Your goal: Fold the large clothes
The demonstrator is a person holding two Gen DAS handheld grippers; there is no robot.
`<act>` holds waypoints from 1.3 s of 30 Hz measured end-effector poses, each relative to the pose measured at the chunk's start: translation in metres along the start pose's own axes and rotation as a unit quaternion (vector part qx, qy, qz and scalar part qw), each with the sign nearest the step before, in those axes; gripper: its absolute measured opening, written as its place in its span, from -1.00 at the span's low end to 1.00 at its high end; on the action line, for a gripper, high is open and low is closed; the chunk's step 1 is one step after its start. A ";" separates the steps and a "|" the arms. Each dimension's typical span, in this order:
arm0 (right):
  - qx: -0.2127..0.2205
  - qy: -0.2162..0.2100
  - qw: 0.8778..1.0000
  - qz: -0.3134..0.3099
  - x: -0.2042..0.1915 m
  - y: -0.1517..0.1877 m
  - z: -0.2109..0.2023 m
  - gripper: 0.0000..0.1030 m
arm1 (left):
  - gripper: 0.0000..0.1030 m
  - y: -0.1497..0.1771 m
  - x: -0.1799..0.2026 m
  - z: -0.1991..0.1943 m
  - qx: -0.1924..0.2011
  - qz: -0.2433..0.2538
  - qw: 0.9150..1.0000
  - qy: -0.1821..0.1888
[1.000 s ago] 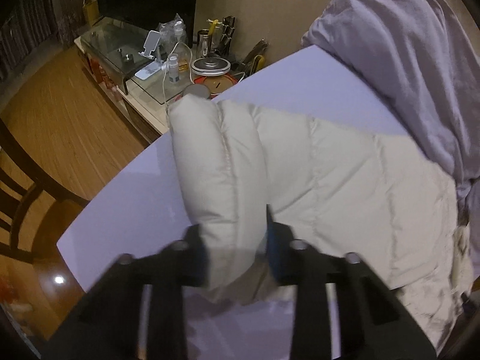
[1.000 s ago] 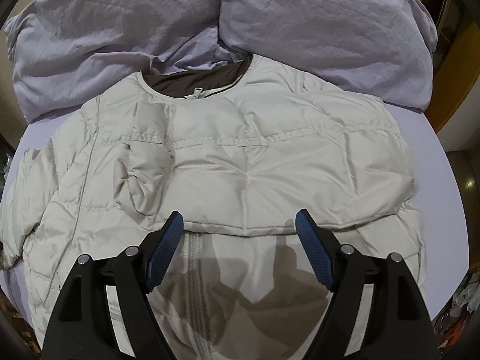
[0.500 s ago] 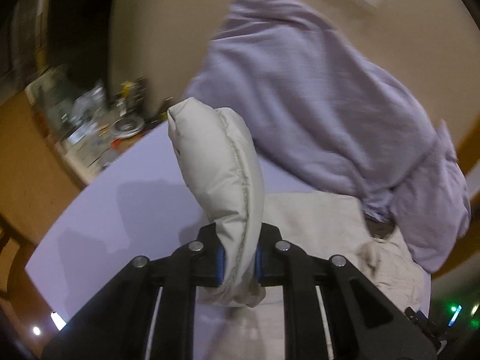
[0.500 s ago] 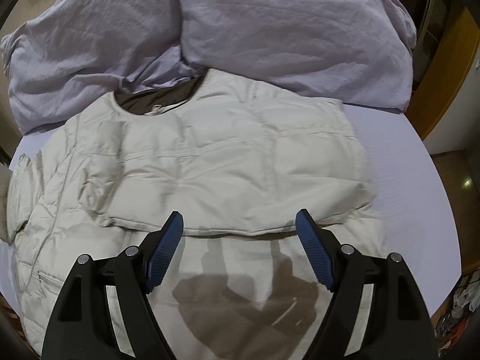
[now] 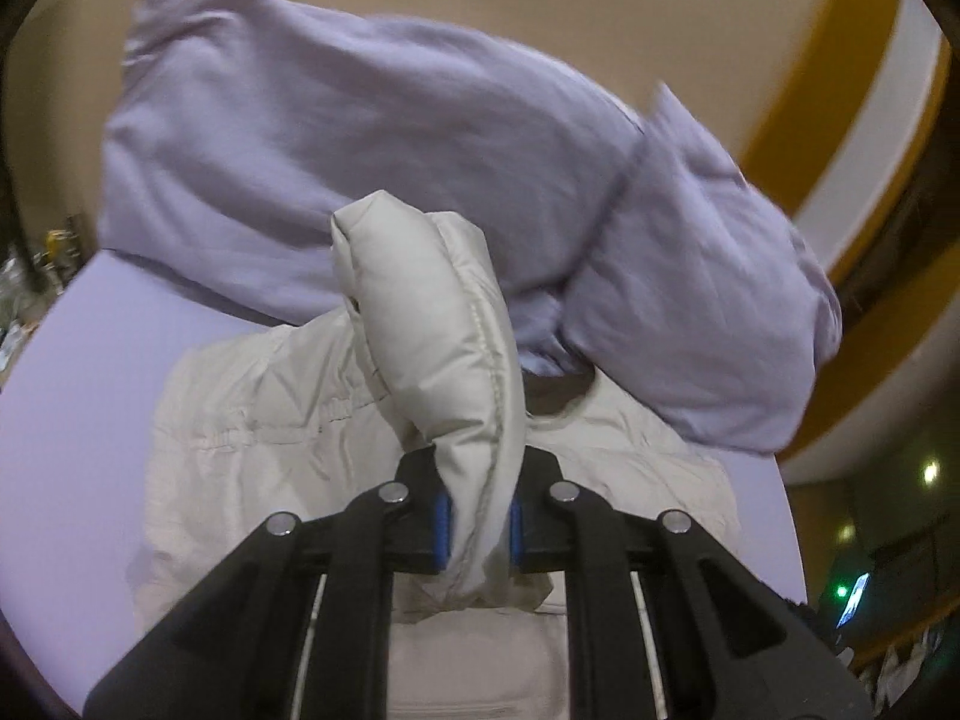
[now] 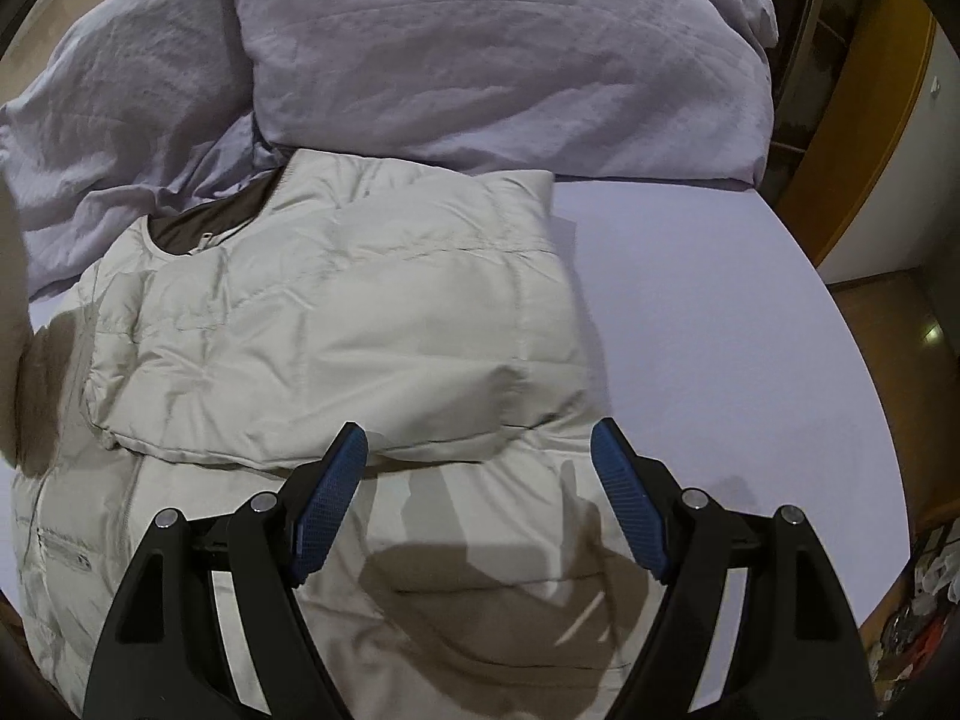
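**Left tool pinches sleeve, right tool hangs open over jacket**

Left wrist view: the left tool (image 5: 477, 519) tilts down, its jaws having just closed further, clamped on the cream sleeve (image 5: 444, 324), which stands up in front of the lilac pillows (image 5: 360, 138). The sleeve hides the collar and the middle of the jacket (image 5: 240, 420) lying on the bed (image 5: 78, 372).

Right wrist view: the right tool (image 6: 480, 504) points steeply down, jaws wide apart with nothing between them, above the jacket's folded front. The left edge is blurred.
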State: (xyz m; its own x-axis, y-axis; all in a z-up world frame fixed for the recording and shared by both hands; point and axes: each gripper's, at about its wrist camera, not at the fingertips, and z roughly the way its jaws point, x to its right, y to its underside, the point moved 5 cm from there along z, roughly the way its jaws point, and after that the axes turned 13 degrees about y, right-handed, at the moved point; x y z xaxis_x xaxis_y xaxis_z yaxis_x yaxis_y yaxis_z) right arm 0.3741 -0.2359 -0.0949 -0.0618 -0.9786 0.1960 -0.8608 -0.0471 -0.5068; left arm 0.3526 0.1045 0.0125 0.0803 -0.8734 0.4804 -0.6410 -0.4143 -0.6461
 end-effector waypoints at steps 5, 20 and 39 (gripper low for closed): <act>-0.005 -0.006 1.000 0.001 0.015 0.004 0.005 0.53 | -0.73 0.029 0.030 0.050 -0.056 0.018 0.998 -0.002; -0.018 -0.021 1.000 0.000 0.032 0.014 0.014 0.53 | 0.07 0.073 0.051 0.100 -0.127 0.063 0.989 -0.049; -0.024 -0.023 0.999 0.001 0.045 0.011 0.023 0.53 | -0.04 0.109 0.037 0.169 -0.188 0.069 0.974 -0.103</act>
State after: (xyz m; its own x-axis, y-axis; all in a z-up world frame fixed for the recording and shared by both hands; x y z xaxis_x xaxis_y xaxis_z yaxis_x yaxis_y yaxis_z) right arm 0.3736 -0.2854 -0.1109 -0.0409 -0.9870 0.1551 -0.8843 -0.0365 -0.4654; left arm 0.4148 -0.0166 -0.1401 0.0993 -0.9631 0.2501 -0.8881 -0.1991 -0.4144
